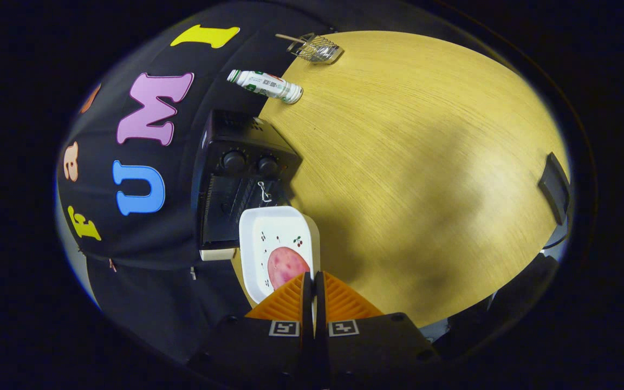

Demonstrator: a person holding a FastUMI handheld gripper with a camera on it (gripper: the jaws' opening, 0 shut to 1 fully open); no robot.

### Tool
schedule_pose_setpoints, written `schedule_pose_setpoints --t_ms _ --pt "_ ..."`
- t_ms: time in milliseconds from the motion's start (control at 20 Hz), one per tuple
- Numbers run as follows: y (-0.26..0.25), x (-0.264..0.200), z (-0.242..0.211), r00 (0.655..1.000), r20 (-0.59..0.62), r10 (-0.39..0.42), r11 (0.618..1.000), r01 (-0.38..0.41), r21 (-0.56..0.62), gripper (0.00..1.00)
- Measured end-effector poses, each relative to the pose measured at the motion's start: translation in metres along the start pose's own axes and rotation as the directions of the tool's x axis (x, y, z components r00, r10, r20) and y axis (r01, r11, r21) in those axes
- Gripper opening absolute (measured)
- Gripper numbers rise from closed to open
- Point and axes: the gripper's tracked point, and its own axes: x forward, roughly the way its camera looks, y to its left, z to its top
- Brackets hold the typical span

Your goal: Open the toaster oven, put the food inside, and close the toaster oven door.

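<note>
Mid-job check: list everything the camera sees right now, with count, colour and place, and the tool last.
toaster oven: one, black, against the booth wall, beyond the dish
dish: one, white, its rim pinched between the fingers, held in front of the oven
food: one pink round slice, on the dish just ahead of the fingers
bottle: one, white, lying on the table beyond the oven
wire basket: one, metal, at the table's far end
table: one, light wood
tool: one, shut on the dish rim

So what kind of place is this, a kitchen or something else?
Probably a staged recording booth, not a real kitchen: a black cloth wall backs a bare wooden table holding a toaster oven. The gripper, fingers shut on the rim of a white dish of food, suggests a demo setup.
</note>
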Motion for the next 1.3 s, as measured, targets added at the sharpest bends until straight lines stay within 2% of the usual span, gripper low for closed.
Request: schedule_pose_setpoints --t_ms 200,400,600,1300 --pt "0.03 0.026 -0.018 0.999 0.05 0.006 0.997 -0.01 0.082 0.05" --pt "0.05 0.054 -0.032 0.995 0.1 -0.024 0.987 0.008 0.159 0.05" --pt "0.069 0.089 -0.036 0.987 0.15 -0.048 0.964 0.006 0.267 0.05" --pt "0.117 0.177 -0.013 0.934 0.326 -0.146 0.867 -0.038 0.497 0.05"
